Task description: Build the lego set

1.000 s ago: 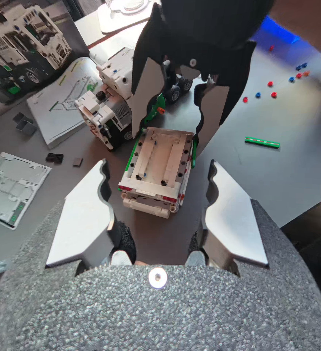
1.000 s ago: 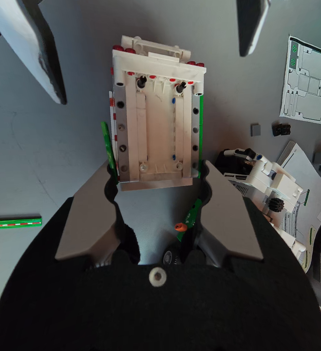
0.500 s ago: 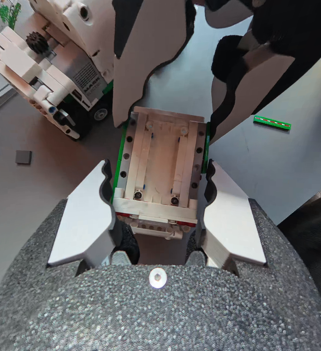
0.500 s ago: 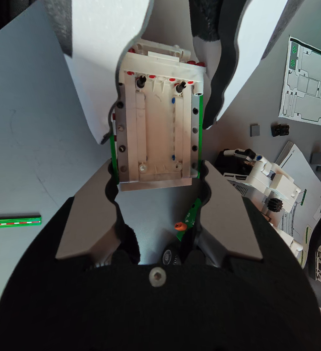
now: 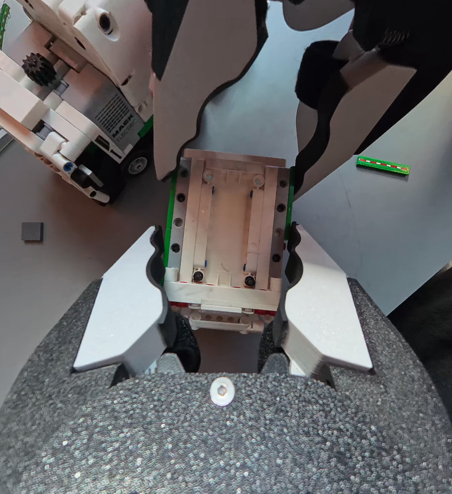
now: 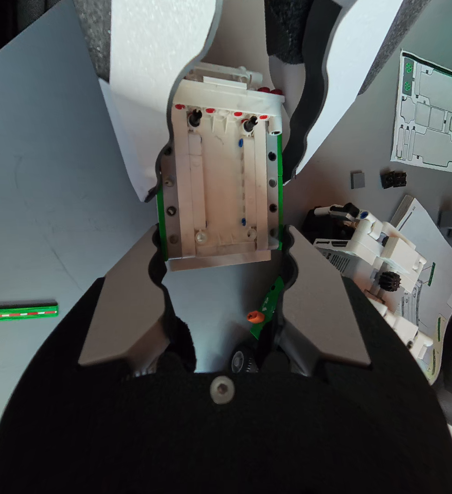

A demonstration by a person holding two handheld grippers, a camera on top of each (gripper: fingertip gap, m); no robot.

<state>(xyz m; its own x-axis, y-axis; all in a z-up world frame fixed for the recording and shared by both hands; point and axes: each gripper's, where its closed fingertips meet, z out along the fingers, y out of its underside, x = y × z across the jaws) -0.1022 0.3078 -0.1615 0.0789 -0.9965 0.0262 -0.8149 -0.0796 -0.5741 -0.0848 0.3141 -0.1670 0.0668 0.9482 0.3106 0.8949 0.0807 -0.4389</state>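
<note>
A white lego box body (image 5: 227,227) with green side strips, red studs and two black pins lies open side up on the grey table (image 5: 353,240). My left gripper (image 5: 226,230) is shut on its red-stud end, one finger against each green side. My right gripper (image 6: 222,230) is shut on the opposite end of the box body (image 6: 219,187). Each gripper's fingers (image 5: 176,107) show at the far end of the other's view. The white truck cab and chassis (image 5: 67,107) stands just left of the box body and shows in the right wrist view (image 6: 366,256).
A green strip with red-white marks (image 5: 382,165) lies apart on the table. A sticker sheet (image 6: 433,120), a grey tile (image 6: 357,180), a black piece (image 6: 393,179) and the instruction booklet (image 6: 420,232) lie beyond the truck. A green part with an orange pin (image 6: 267,307) sits under my right gripper. My two grippers' fingertips are within a few centimetres of each other. From either gripper's tips it is about 12 centimetres to the grey tile (image 6: 357,180). My left wrist view (image 5: 34,230) looks at it from another angle.
My left gripper moved forward around the box body's red-stud end and closed on it. The box body now sits slightly tilted in the right wrist view.
</note>
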